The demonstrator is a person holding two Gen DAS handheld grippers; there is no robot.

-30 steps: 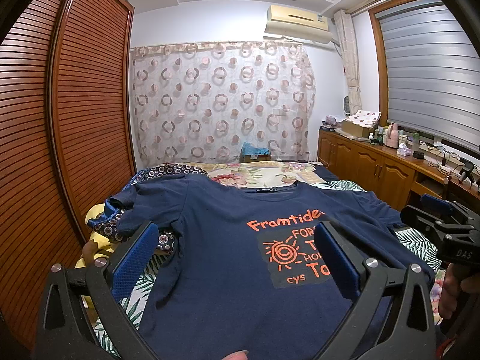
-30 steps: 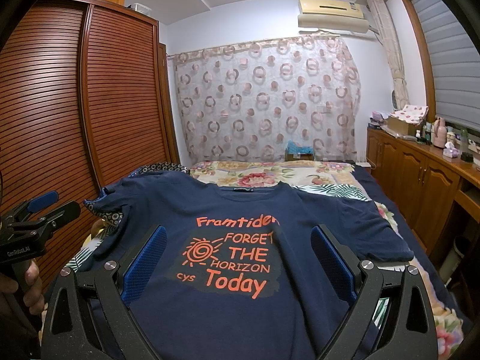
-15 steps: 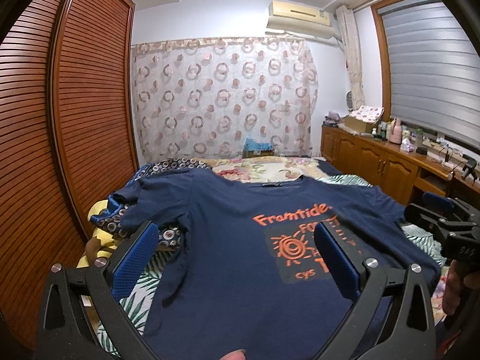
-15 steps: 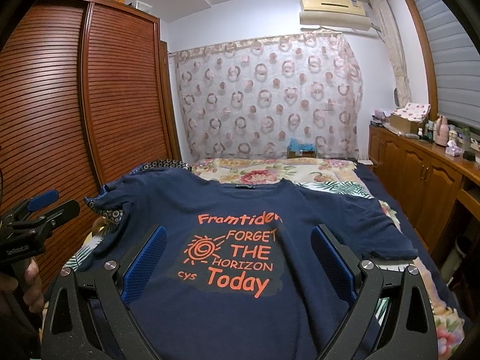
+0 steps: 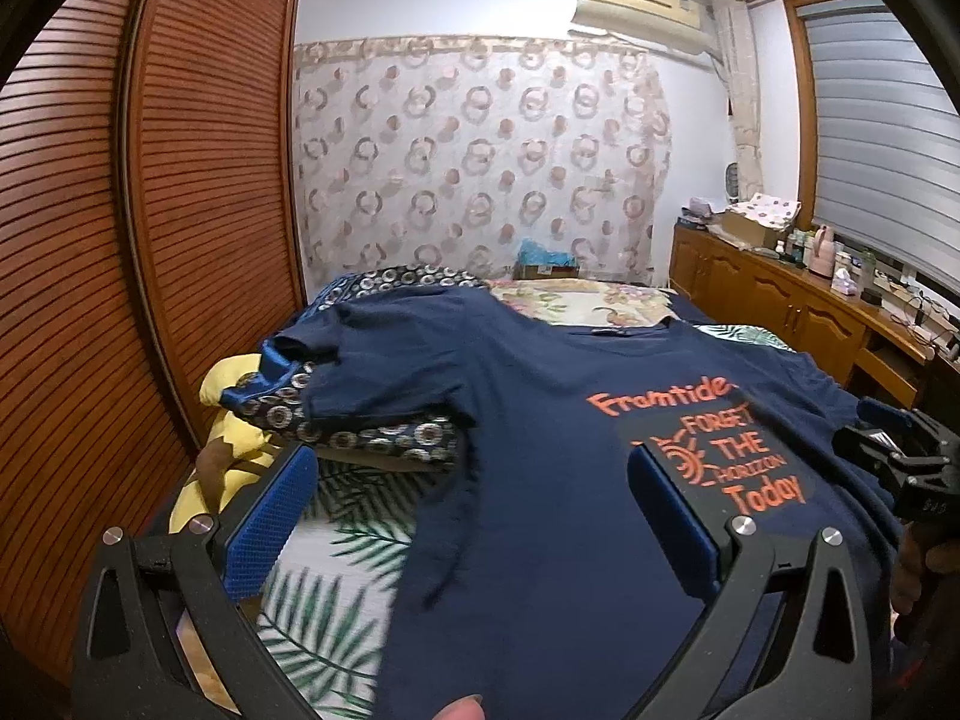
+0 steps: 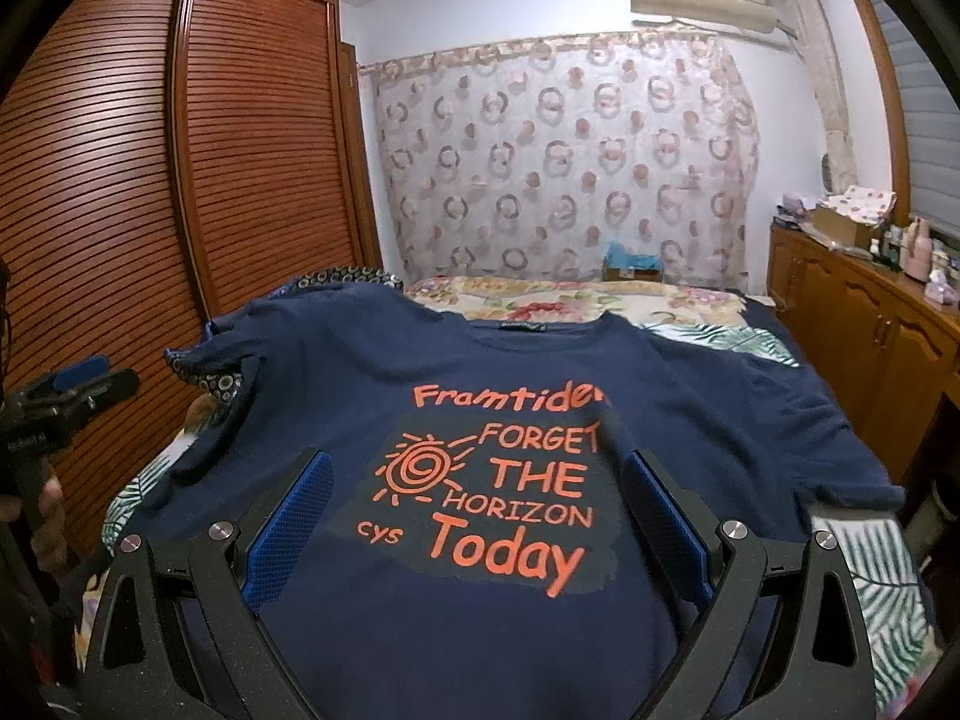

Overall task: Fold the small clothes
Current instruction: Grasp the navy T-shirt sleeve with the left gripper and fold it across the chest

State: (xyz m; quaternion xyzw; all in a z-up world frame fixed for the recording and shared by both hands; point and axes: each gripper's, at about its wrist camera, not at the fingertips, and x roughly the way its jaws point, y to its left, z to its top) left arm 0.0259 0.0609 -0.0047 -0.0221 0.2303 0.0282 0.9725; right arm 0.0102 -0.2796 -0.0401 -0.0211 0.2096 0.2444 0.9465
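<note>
navy cotton t-shirt with orange print (image 6: 492,420) lies flat on the bed, just beyond both wide, empty claws: left gripper (image 5: 480,516), right gripper (image 6: 480,516).

A slatted wooden wardrobe (image 5: 198,192) runs along the bed's left edge, and a ring-patterned curtain (image 5: 480,162) hangs beyond its far end below an air conditioner (image 5: 639,0). Along the right edge stands a wooden cabinet (image 6: 864,324) cluttered with bottles, while the bed (image 6: 576,300) wears a floral sheet.
</note>
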